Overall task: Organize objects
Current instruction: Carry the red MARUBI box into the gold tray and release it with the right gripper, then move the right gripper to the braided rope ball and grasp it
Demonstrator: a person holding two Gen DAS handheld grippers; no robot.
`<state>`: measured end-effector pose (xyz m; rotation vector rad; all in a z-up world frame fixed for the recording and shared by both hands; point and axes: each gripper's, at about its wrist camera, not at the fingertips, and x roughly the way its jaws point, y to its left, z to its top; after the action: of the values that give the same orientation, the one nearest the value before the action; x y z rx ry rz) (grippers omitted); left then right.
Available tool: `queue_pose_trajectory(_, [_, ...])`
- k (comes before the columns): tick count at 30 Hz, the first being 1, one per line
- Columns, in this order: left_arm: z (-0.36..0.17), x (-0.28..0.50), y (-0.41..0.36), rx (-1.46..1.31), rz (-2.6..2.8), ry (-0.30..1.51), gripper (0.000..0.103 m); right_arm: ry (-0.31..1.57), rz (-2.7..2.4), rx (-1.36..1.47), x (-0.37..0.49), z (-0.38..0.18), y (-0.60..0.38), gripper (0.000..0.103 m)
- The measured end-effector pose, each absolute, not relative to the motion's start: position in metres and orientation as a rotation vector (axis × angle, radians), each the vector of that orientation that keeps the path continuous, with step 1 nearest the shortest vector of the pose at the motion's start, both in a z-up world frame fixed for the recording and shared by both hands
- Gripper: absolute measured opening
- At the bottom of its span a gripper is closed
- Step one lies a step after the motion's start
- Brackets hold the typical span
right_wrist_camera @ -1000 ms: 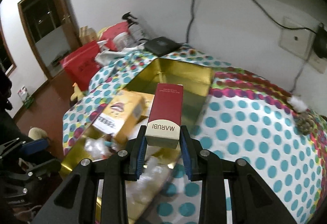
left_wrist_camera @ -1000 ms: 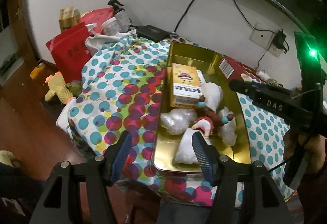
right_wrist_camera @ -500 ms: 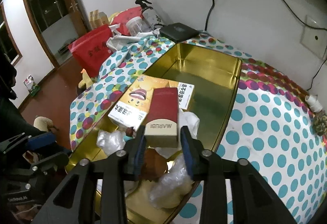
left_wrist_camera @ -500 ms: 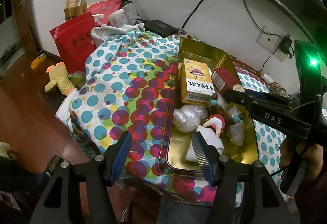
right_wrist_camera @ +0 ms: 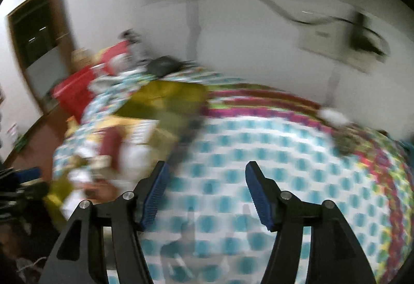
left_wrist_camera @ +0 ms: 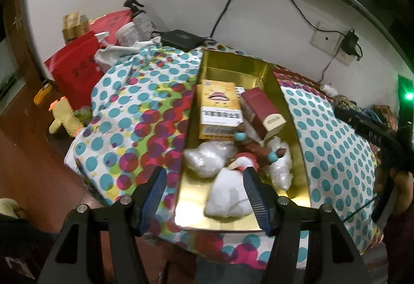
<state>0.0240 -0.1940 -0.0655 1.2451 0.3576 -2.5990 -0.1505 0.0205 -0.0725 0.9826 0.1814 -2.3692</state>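
A gold tin tray (left_wrist_camera: 233, 69) lies on the polka-dot cloth (left_wrist_camera: 145, 113). In it are a yellow box (left_wrist_camera: 220, 110), a dark red box (left_wrist_camera: 261, 113) leaning on the heap, white plastic bundles (left_wrist_camera: 207, 159) and a small doll (left_wrist_camera: 253, 152). My left gripper (left_wrist_camera: 204, 196) is open and empty over the tray's near end. My right gripper (right_wrist_camera: 207, 193) is open and empty over the dotted cloth right of the tray (right_wrist_camera: 165, 97); its view is blurred. The red box (right_wrist_camera: 110, 141) shows there at the left. The right gripper also shows in the left wrist view (left_wrist_camera: 367, 128).
A red bag (left_wrist_camera: 75, 71), a spray bottle (left_wrist_camera: 137, 14), a jar and a black device (left_wrist_camera: 181, 39) crowd the table's far left. A yellow plush toy (left_wrist_camera: 63, 115) lies on the floor. A wall socket with a plug (left_wrist_camera: 336, 43) is behind the table.
My right gripper has opened and let go of the dark red box, which now lies in the tray. It has swung away to the right.
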Motion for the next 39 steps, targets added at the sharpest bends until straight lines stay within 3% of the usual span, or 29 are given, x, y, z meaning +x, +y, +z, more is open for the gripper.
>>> queue_pose_trajectory(11, [-0.071, -0.016, -0.14, 1.357, -2.649, 0.243, 0.063, -0.093, -2.727, 1.169, -0.258, -0.121, 0.158, 0.061])
queue_pose_trajectory(17, [-0.065, -0.049, -0.112, 1.382, -2.696, 0.191, 0.063, -0.092, -2.698, 1.157, -0.283, -0.128, 0.152, 0.062])
queue_pose_trajectory(23, [-0.056, -0.093, -0.092, 1.375, -2.72, 0.097, 0.063, -0.074, -2.692, 1.152, -0.304, -0.135, 0.138, 0.07])
queue_pose_trajectory(29, [-0.057, -0.141, -0.074, 1.382, -2.76, 0.013, 0.063, -0.149, -2.691, 1.21, -0.328, -0.144, 0.139, 0.07])
queue_pose_trajectory(39, [-0.081, -0.239, -0.053, 1.484, -2.78, 0.053, 0.063, -0.125, -2.679, 1.272, -0.336, -0.151, 0.137, 0.07])
